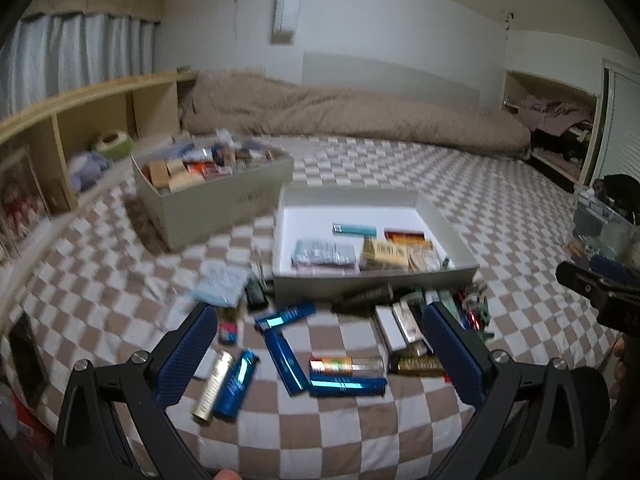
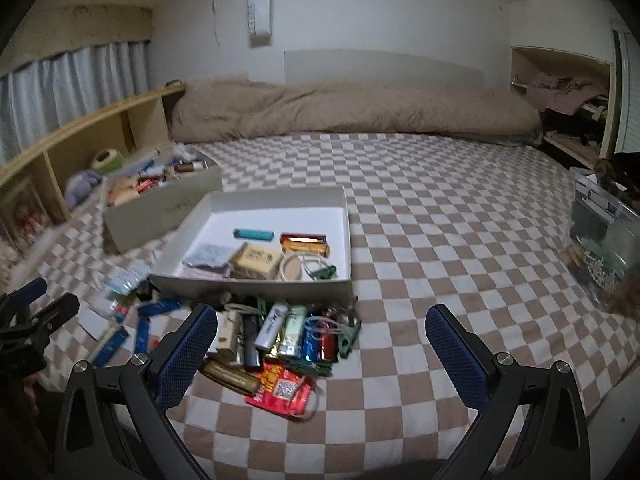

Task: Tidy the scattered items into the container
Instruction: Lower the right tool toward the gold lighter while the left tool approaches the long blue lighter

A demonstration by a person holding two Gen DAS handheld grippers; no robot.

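Observation:
A shallow white box (image 1: 374, 200) (image 2: 280, 196) sits on the checkered bed and holds a teal lighter (image 2: 253, 233), a red-gold pack (image 2: 305, 242), a tan box (image 2: 255, 259) and a grey pouch (image 1: 325, 251). Scattered in front of it lie blue tubes (image 1: 285, 356), a gold tube (image 1: 212, 388), a clear bottle (image 1: 346, 365), small boxes (image 1: 398, 326), and in the right wrist view a pile with a red packet (image 2: 284, 390) and a white tube (image 2: 272, 326). My left gripper (image 1: 320, 344) is open and empty above the tubes. My right gripper (image 2: 322, 340) is open and empty over the pile.
A deeper grey box (image 1: 224, 200) full of small items stands at the back left. A wooden shelf (image 1: 80, 120) runs along the left. A rolled beige duvet (image 1: 360, 116) lies at the far end. A clear bin (image 2: 604, 248) stands at the right edge.

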